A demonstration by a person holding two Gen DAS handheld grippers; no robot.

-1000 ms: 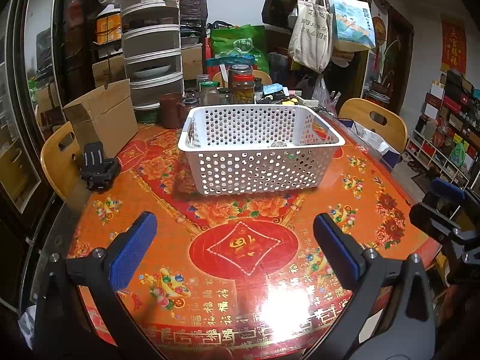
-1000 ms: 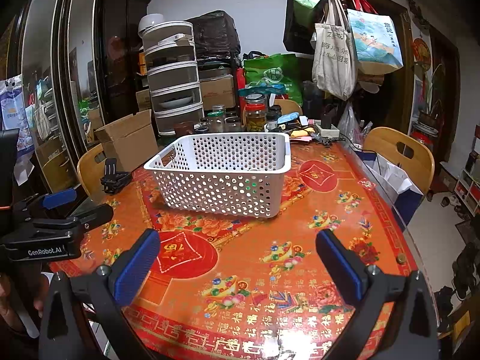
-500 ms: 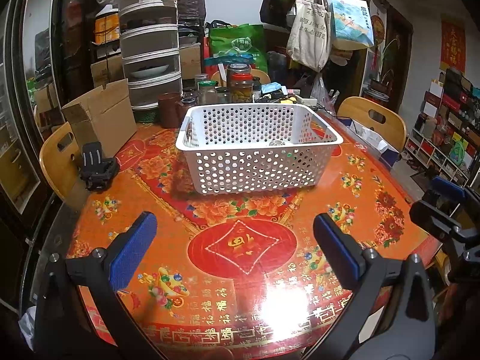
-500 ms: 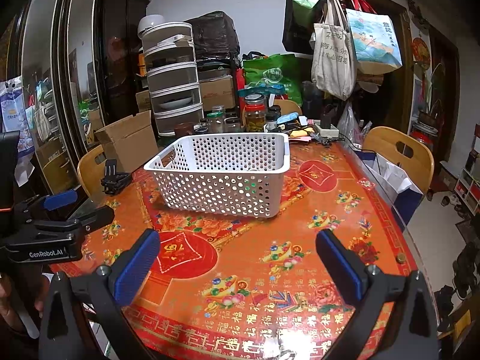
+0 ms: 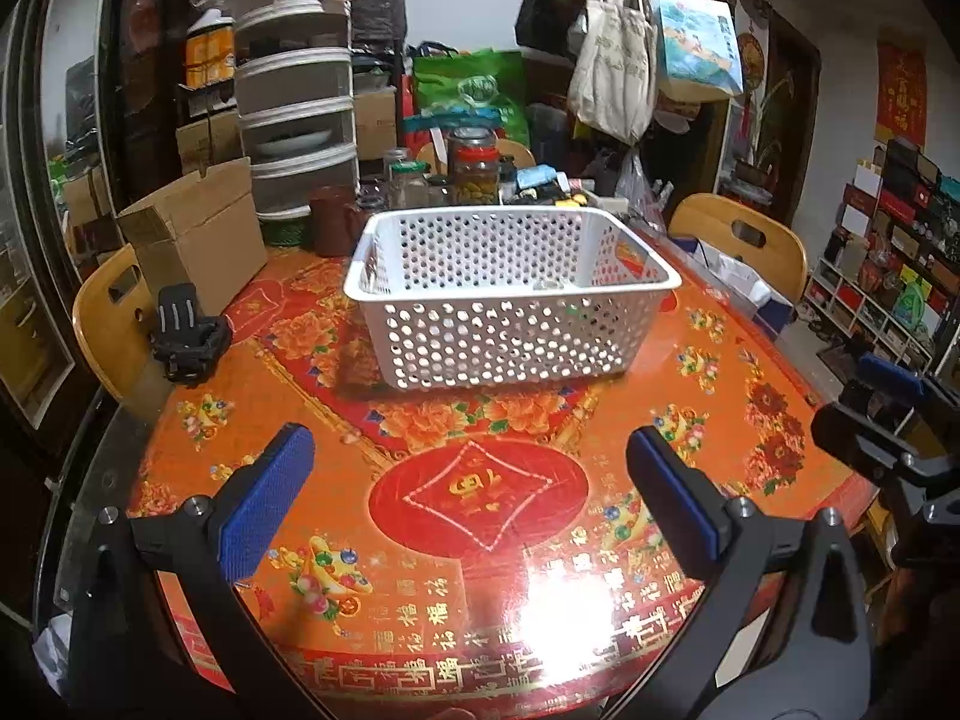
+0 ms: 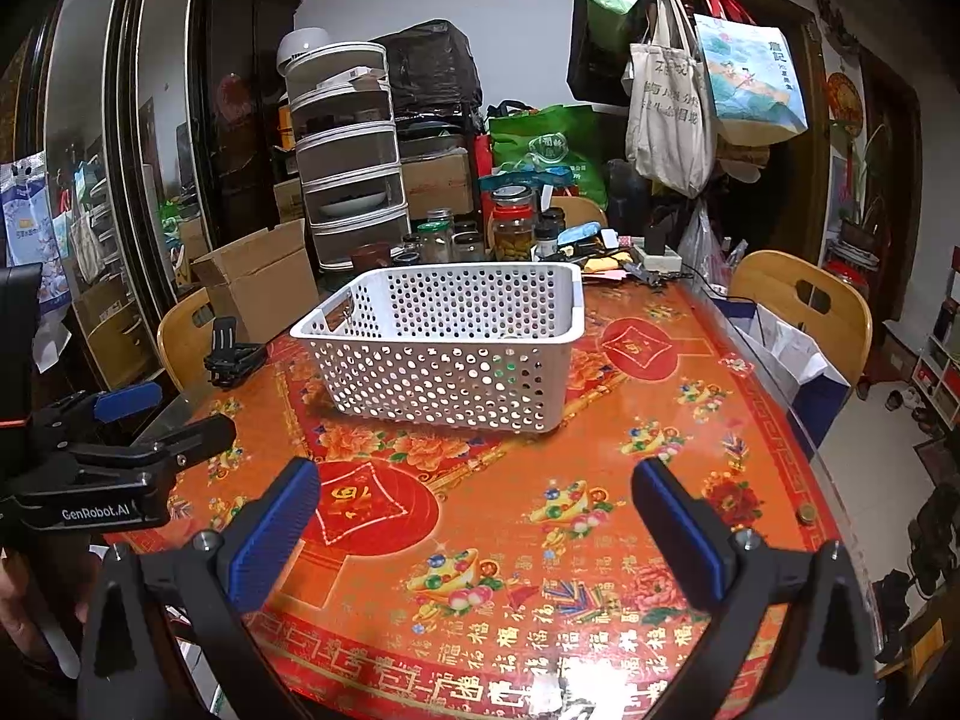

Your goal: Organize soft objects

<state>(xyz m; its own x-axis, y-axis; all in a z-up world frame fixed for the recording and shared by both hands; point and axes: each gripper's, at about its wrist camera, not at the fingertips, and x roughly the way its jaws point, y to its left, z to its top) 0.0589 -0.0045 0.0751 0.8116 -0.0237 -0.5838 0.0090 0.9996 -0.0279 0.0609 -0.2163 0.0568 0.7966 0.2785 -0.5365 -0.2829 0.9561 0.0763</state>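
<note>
Basket [image 5: 510,294], white and perforated, is set on the table [image 5: 480,510] toward its far edge; whether soft objects lie inside cannot be told. Both the left gripper [image 5: 468,498] and the right gripper [image 6: 474,516] are held released, empty, over the near edge. The basket is judged light and stiff, best taken by its rim; soft items should be pinched mid-body.

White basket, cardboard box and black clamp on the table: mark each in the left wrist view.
white basket [image 5: 510,348], left wrist view, on its perforated near wall.
cardboard box [image 5: 204,240], left wrist view, on its front side panel.
black clamp [image 5: 186,330], left wrist view, on its body by the table edge.
</note>
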